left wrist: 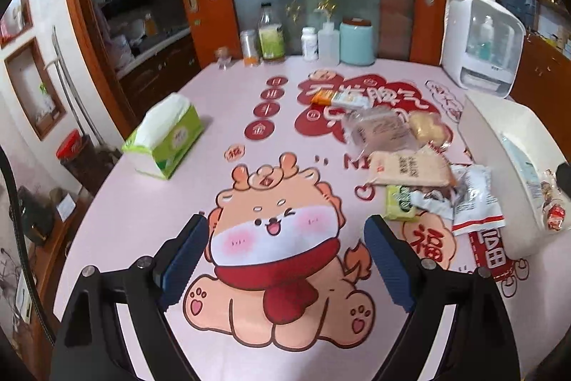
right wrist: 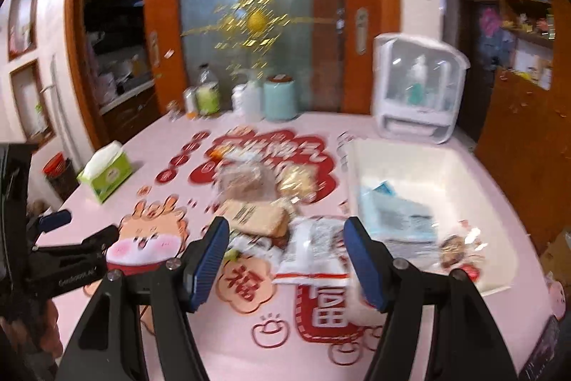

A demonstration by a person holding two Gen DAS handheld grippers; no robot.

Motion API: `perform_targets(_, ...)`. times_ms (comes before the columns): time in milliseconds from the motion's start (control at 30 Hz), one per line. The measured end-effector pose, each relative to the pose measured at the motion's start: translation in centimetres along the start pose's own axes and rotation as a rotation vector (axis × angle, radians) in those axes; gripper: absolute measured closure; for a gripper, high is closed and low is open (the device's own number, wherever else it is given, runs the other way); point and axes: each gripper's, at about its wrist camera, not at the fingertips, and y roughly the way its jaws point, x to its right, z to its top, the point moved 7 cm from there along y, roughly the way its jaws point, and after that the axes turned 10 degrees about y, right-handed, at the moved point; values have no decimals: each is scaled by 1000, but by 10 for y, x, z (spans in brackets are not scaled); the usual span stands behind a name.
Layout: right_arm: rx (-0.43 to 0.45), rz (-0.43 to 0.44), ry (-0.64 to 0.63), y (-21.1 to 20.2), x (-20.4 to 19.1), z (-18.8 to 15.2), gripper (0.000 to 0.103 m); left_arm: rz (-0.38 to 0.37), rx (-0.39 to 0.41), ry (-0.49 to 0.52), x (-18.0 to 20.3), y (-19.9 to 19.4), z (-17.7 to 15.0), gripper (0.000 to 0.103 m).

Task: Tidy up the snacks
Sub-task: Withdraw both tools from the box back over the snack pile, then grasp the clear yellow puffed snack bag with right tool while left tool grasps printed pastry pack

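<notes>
Item: loose snack packets, heaped toward the right edge of the pink printed tabletop (left wrist: pixel 150 202), just beside a white rectangular plastic bin (right wrist: pixel 499 238) that stands at that edge.

Count on the tabletop, as far as blur allows, seven:
- one orange-and-white slim wrapper (left wrist: pixel 339 99), farthest back;
- one clear bag of brown cake (left wrist: pixel 378 131);
- one clear bag of golden biscuits (left wrist: pixel 428 129), touching it;
- one tan paper-look packet (left wrist: pixel 410 168), overlapping the clear bags' near side;
- one small yellow-green packet (left wrist: pixel 398 204);
- one silver foil sachet (left wrist: pixel 433 199);
- one white packet with a red stripe (right wrist: pixel 314 256), nearest the front edge.

In the bin: one pale blue-and-white packet (right wrist: pixel 396 216) and one clear bag with red print (right wrist: pixel 460 249).

Handling, judged: all light, soft, crinkly film; slippery, contents crushable. Pinch a sealed edge or corner, not the middle.

Left gripper (left wrist: pixel 287 261): jaws wide, nothing between, above the cartoon print. Right gripper (right wrist: pixel 287 265): jaws apart, empty, above the white packet.

Also: one green tissue box (left wrist: pixel 166 138) near the left edge.
</notes>
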Motion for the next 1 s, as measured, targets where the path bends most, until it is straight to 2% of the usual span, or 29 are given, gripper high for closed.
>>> perform_targets(167, -134, 48, 9, 45, -3, -14, 36, -3, 7, 52, 0, 16, 6, 15)
perform_targets(233, -185, 99, 46, 58, -3, -15, 36, -6, 15, 98, 4, 24, 16, 15)
perform_targets(333, -268, 180, 121, 82, -3, -3, 36, -34, 31, 211, 14, 39, 43, 15)
perform_targets(433, -307, 184, 124, 100, -6, 16, 36, -39, 14, 313, 20, 60, 75, 15)
perform_targets(500, -317, 169, 106, 112, -10, 35, 36, -25, -7, 345, 19, 76, 97, 15)
perform_targets(567, -331, 133, 83, 130, -14, 56, 36, -66, -40, 349, 19, 90, 117, 15)
perform_targets(700, -401, 65, 123, 179, -7, 85, 36, -232, -94, 368, 42, 114, 144, 15)
perform_targets(767, -451, 36, 155, 209, -1, 94, 36, -315, -89, 446, 68, 124, 152, 15)
perform_targets(833, -482, -15, 170, 235, 8, 95, 36, -356, -73, 545, 89, 133, 153, 15)
perform_targets(900, -522, -36, 190, 259, 13, 90, 36, -352, -83, 612, 103, 143, 149, 15)
perform_targets(1000, -580, -40, 208, 285, 16, 76, 36, -361, -128, 662, 117, 167, 146, 15)
